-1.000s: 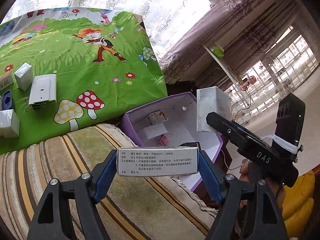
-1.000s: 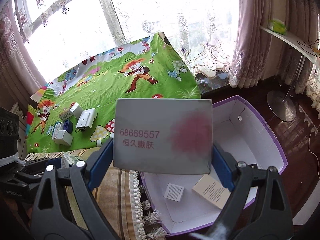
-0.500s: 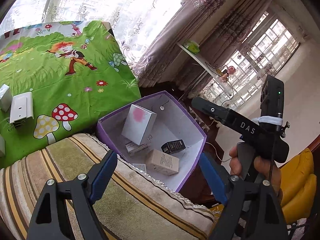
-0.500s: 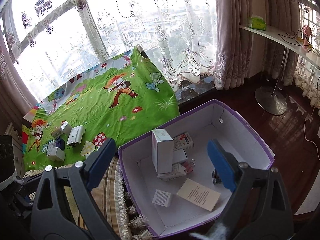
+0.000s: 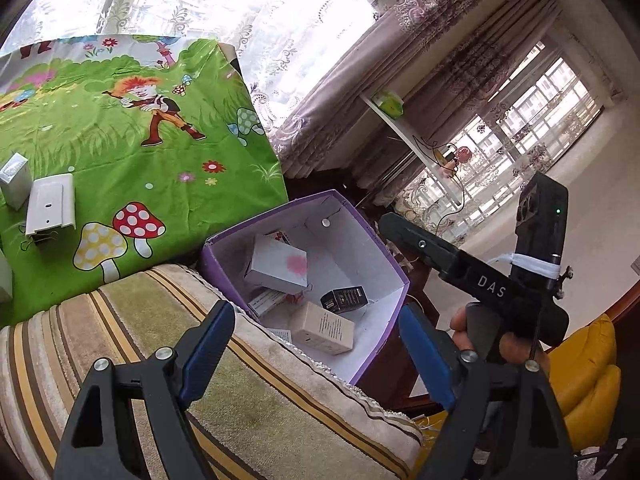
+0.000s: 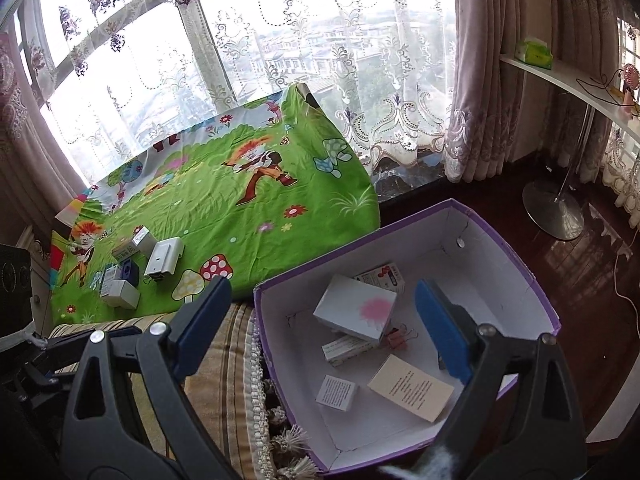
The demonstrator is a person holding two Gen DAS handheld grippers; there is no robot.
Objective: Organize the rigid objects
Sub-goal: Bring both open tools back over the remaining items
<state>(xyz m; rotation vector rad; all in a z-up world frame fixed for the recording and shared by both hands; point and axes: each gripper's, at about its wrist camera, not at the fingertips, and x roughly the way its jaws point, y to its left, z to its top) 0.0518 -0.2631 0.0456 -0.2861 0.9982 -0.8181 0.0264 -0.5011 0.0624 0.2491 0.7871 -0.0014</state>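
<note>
The green cartoon sheet (image 6: 224, 216) lies far left, small boxes on it. The purple box (image 6: 520, 280) sits near right, holding the pink-marked white carton (image 6: 356, 312). My left gripper (image 5: 316, 344), its jaws just widened, and my right gripper (image 6: 324, 316) both gape, empty.

boxes (image 6: 356, 312) in bin (image 6: 520, 276), seemingly beside mat (image 6: 240, 216)

Each view looks forward and downward along its own tool's two blue-padded fingers. The left wrist view sits over the striped beige cushion (image 5: 132, 320), facing the open purple cardboard box (image 5: 362, 216) from near its corner. The right wrist view hangs close above that box (image 6: 516, 264). Both share the box and the green cartoon-printed cloth (image 5: 120, 152) (image 6: 248, 216) behind.
</note>
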